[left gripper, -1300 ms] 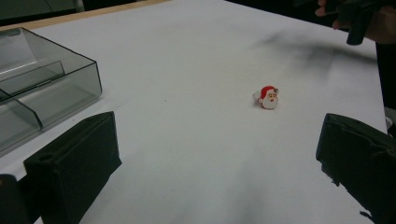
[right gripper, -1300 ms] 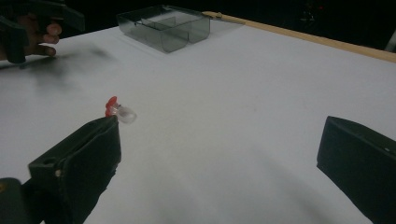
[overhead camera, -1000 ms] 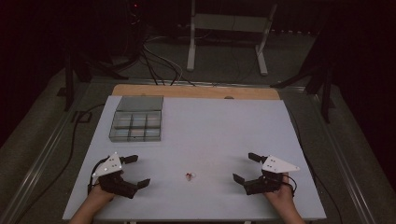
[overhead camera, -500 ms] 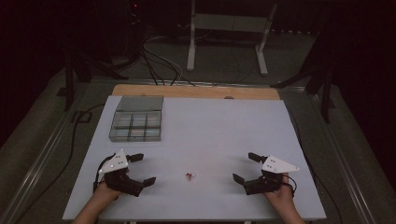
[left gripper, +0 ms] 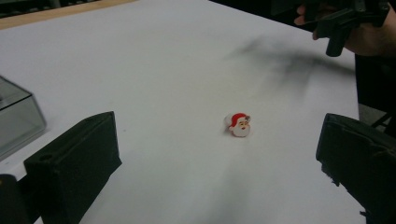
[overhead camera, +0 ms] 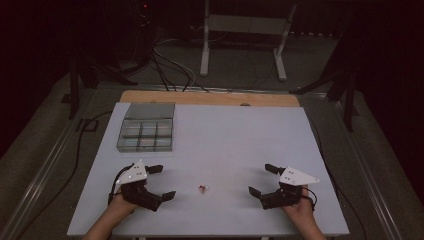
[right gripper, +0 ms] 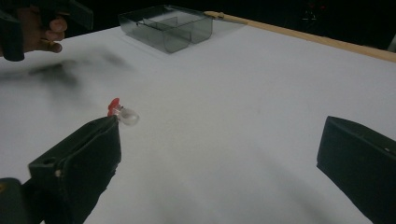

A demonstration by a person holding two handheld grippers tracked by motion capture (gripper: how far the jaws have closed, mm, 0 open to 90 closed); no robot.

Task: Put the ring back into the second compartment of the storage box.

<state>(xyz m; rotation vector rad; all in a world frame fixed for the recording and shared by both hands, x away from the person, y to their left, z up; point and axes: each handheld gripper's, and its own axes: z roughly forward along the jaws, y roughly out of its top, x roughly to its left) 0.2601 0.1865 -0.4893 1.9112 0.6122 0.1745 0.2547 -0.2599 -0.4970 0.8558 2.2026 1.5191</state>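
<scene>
A tiny Santa-face ring (overhead camera: 202,188) lies on the white table (overhead camera: 225,135) near its front edge, between my two grippers. In the left gripper view the ring (left gripper: 239,124) shows a red hat and white beard, ahead of the wide-apart jaws. The right gripper view catches the ring (right gripper: 121,112) from behind, just past its left jaw. My left gripper (overhead camera: 161,182) is open, left of the ring. My right gripper (overhead camera: 262,179) is open too, off to the ring's right. Neither holds anything.
A clear plastic organiser box (overhead camera: 146,133) with several compartments and its lid swung back stands at the table's back left; it also appears in the right gripper view (right gripper: 168,25). A wooden strip (overhead camera: 210,98) runs along the far edge. Cables and a metal stand lie on the floor beyond.
My left gripper has shifted a little to the right and forward, toward the ring. The right gripper and the ring have stayed put.
</scene>
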